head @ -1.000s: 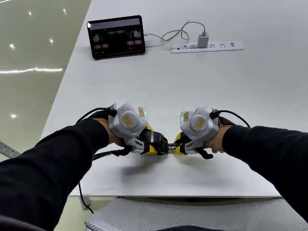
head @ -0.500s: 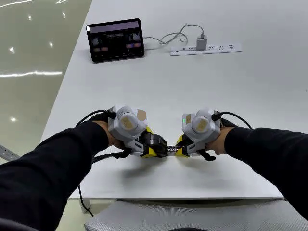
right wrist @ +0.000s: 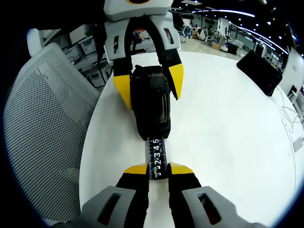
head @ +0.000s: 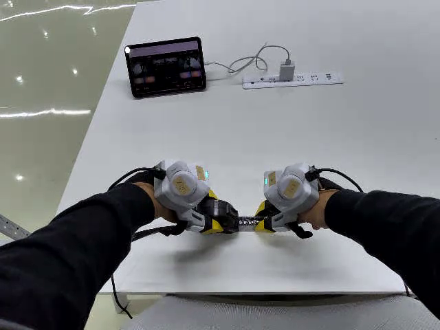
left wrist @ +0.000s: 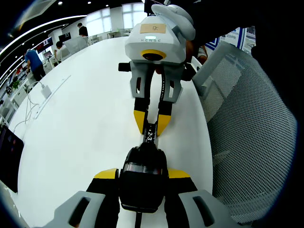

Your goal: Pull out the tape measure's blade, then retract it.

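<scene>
Yellow-tipped left gripper [left wrist: 142, 174] clamps the black tape measure [right wrist: 151, 107]; right gripper [right wrist: 158, 170] pinches its short drawn blade [right wrist: 156, 151].

Tape measure [head: 225, 215] sits on the table [head: 344, 137] close to its near edge, clamped between the jaws of the left gripper [head: 213, 211], which comes in from the left. A short run of blade [head: 249, 221] sticks out rightward to the right gripper [head: 263, 217], whose jaws pinch its end, so the two grippers face each other nose to nose. Far side of the table: tablet [head: 165, 67] standing at the left, power strip [head: 309, 80] to its right with a charger [head: 287, 71] plugged on top and a cable [head: 240, 63] looping from it towards the tablet; mesh chair [head: 275, 313] sits before the near edge.
</scene>
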A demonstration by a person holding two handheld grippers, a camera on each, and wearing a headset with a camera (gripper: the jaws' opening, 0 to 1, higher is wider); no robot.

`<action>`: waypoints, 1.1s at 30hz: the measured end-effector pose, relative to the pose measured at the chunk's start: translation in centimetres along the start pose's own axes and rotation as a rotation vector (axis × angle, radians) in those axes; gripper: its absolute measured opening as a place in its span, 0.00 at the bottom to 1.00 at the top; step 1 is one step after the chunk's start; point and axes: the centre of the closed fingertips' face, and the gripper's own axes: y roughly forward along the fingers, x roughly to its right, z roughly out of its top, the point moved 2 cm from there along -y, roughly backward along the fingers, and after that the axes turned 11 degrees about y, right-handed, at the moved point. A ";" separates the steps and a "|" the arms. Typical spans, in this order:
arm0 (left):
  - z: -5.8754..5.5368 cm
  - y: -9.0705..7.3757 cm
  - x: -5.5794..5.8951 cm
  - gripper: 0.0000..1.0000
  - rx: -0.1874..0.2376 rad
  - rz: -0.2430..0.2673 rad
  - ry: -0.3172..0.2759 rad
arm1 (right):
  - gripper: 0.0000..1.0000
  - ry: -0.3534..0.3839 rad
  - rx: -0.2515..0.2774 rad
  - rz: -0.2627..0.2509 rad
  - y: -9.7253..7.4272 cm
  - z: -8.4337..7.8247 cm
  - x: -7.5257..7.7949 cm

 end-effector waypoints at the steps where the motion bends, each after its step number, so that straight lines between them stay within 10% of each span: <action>1: 0.0 0.0 0.0 0.32 0.001 0.000 0.001 | 0.10 0.000 -0.001 0.000 -0.1 -0.1 0.0; 33: 0.0 0.0 0.0 0.32 0.005 0.003 -0.009 | 0.10 0.010 -0.007 -0.005 -0.7 -0.9 0.3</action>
